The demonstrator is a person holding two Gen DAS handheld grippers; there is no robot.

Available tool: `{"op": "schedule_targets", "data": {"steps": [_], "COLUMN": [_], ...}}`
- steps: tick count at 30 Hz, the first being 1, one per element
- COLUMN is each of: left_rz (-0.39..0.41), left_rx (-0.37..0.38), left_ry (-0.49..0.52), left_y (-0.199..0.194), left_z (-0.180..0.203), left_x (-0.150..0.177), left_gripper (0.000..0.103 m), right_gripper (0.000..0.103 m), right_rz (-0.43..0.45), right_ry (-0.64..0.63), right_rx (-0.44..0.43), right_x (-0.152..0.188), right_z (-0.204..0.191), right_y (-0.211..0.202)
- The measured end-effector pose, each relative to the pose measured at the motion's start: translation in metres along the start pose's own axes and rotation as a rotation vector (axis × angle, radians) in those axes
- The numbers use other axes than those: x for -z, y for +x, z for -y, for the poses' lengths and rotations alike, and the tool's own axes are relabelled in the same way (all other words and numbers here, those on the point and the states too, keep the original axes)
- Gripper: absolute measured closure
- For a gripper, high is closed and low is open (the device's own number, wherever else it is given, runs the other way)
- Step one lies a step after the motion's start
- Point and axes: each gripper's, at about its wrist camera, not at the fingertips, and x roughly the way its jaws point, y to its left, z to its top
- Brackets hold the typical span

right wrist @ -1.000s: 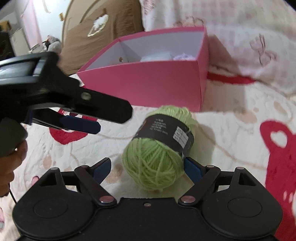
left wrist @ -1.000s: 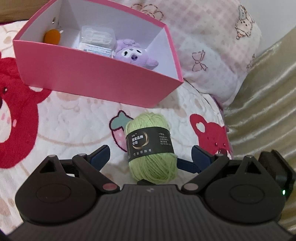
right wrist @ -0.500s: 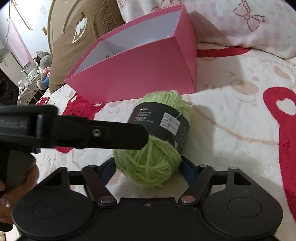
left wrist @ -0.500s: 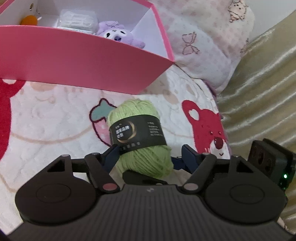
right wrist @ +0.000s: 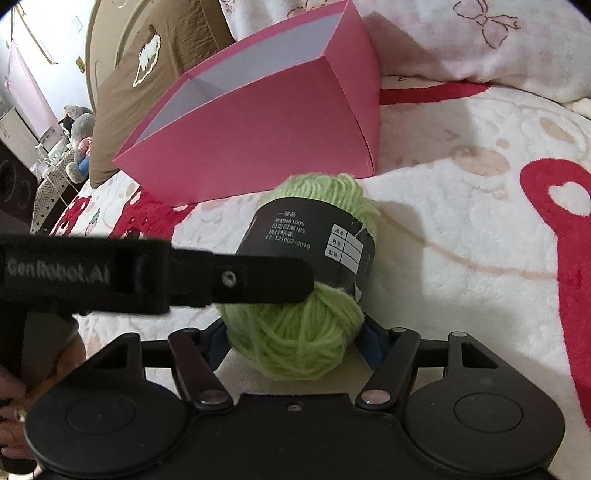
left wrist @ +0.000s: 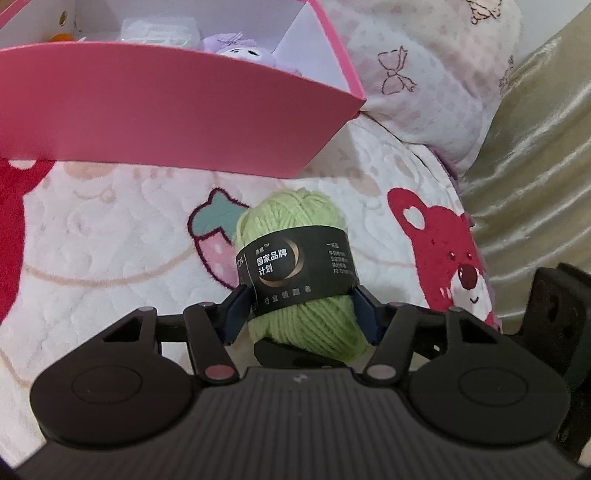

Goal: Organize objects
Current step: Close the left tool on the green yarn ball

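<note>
Left gripper and right gripper, jaws just closing, both clamp the light-green yarn ball with black paper band at lower centre on the plush printed blanket. Risk: soft yarn compresses and slips, or the band slides off. Tall near wall of the pink cardboard box blocks the upper frame; room is open only upward.

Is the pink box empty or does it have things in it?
Not empty: the pink box holds a purple plush, a clear packet and something orange.
</note>
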Motion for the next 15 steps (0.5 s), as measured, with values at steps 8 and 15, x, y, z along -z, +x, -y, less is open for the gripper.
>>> {"op": "schedule_targets", "data": {"steps": [8, 15], "left_rz": [-0.004, 0.026], "left_rx": [0.043, 0.075], "left_ry": [-0.039, 0.011], "left_y": [-0.008, -0.031], "left_z": [-0.005, 0.009], "left_x": [0.009, 0.007], "left_gripper": [0.05, 0.052], "right_gripper": [0.038, 0.039], "right_rz": [0.006, 0.083], "right_ry": [-0.052, -0.104], "right_rx": [0.031, 0.09], "right_x": [0.005, 0.008], "right_z": [-0.012, -0.031], "right_y": [-0.005, -0.032]}}
